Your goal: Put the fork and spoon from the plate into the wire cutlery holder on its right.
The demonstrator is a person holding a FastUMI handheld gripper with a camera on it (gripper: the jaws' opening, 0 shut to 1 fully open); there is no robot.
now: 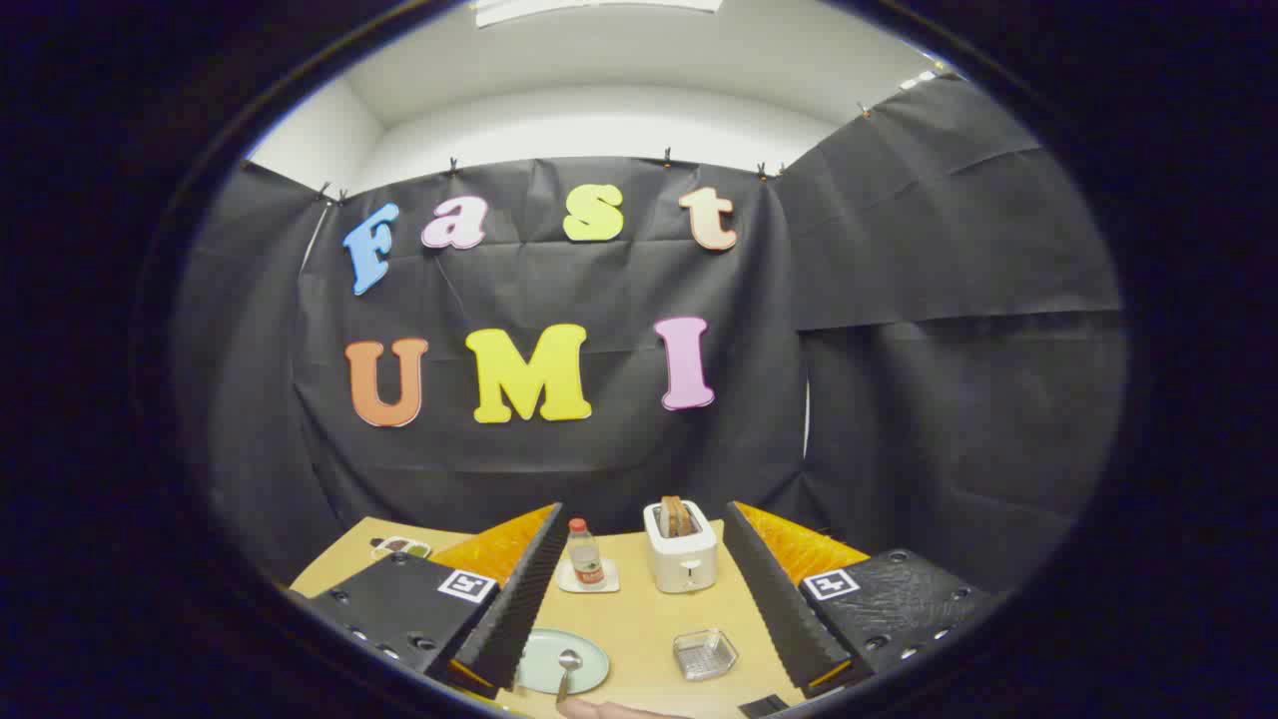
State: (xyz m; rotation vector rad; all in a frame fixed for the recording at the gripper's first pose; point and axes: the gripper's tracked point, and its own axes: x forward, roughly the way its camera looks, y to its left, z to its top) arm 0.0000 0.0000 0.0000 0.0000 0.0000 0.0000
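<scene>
Cloth-walled recording booth (899,399), tabletop (639,619), toaster (681,559)

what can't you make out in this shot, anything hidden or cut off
- Fork: I cannot pick it out; the plate is partly covered by the left finger, with a spoon lying on it.
- Cutlery holder: too small to tell whether anything is inside.
- Bottle: its label is too small to make out.
- Small item at the table's far left corner: too small to identify.
- Gripper: open, fingers spread, holding nothing.
</scene>
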